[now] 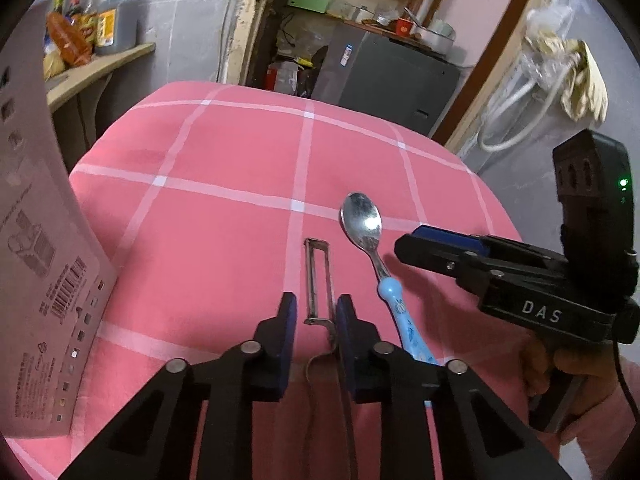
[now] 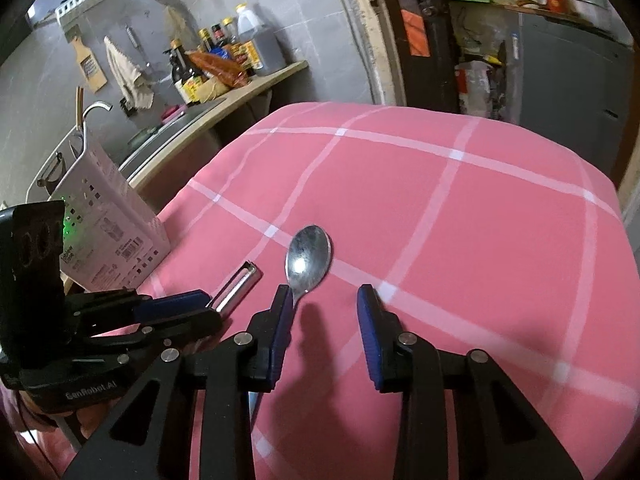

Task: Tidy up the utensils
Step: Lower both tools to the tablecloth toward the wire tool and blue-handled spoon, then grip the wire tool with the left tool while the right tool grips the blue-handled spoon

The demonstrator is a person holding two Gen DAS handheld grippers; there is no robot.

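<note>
A metal peeler [image 1: 319, 280] lies on the pink checked cloth [image 1: 224, 216]. My left gripper [image 1: 316, 312] is open, its pads on either side of the peeler's lower end, not closed on it. A spoon [image 1: 362, 222] with a light blue handle [image 1: 404, 316] lies just right of the peeler. In the right wrist view the spoon bowl [image 2: 308, 258] sits ahead of my open, empty right gripper [image 2: 324, 300], near its left pad. The peeler blade [image 2: 238, 286] shows beside the left gripper [image 2: 176, 306]. The right gripper [image 1: 440, 242] hovers right of the spoon.
A white perforated utensil holder [image 2: 108, 236] stands at the cloth's left edge, also seen close up in the left wrist view [image 1: 44, 280]. A counter with sauce bottles [image 2: 224, 60] and a sink is behind it. A grey cabinet [image 1: 392, 72] stands beyond the table.
</note>
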